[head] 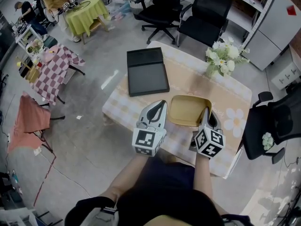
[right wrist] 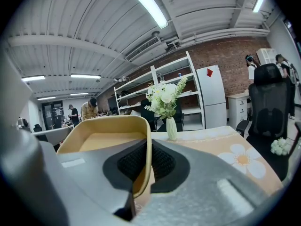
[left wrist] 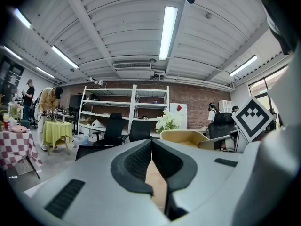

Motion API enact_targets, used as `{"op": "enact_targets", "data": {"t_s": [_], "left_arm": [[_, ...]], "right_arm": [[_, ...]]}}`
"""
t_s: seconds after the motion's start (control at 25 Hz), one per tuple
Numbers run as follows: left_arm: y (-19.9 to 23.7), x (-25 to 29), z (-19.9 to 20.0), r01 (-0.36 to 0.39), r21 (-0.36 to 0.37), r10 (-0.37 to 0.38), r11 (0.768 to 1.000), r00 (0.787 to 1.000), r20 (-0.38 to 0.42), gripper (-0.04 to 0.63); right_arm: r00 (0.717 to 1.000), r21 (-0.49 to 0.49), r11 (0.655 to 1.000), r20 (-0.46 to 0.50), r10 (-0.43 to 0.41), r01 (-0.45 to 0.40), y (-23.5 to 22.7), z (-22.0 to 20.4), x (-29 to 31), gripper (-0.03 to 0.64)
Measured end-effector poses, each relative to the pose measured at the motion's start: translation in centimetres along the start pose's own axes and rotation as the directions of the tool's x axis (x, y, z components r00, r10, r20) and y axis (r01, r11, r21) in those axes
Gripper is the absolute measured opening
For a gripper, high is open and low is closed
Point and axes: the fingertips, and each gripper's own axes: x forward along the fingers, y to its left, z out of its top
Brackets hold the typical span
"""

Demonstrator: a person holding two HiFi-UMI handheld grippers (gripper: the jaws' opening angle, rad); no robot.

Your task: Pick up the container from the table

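A shallow tan container [head: 187,110] stands on the table [head: 237,95] near its front edge. My right gripper [head: 207,111] is shut on the container's right rim; in the right gripper view the thin wall [right wrist: 148,145] runs between the two black pads, and the container [right wrist: 106,136] spreads to the left. My left gripper [head: 162,103] hovers just left of the container, its jaws shut with nothing between them. In the left gripper view the jaw tips [left wrist: 151,141] meet, and the container [left wrist: 184,136] shows beyond them to the right.
A black flat tray [head: 146,72] lies at the table's far left. A vase of white flowers [head: 225,56] stands at the far right corner. Black office chairs [head: 186,8] stand behind the table, another [head: 273,124] at its right. People work far off at the back left.
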Motion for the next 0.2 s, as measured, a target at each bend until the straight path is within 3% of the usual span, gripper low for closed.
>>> {"op": "enact_targets", "data": {"t_s": [0.2], "left_arm": [[-0.13,0.13,0.13,0.001,0.006,-0.001,1.0,1.0,0.001,0.012]], "right_arm": [[1.0,0.0,1.0,0.012,0.003,-0.003,-0.15,0.49,-0.07,0.008]]}}
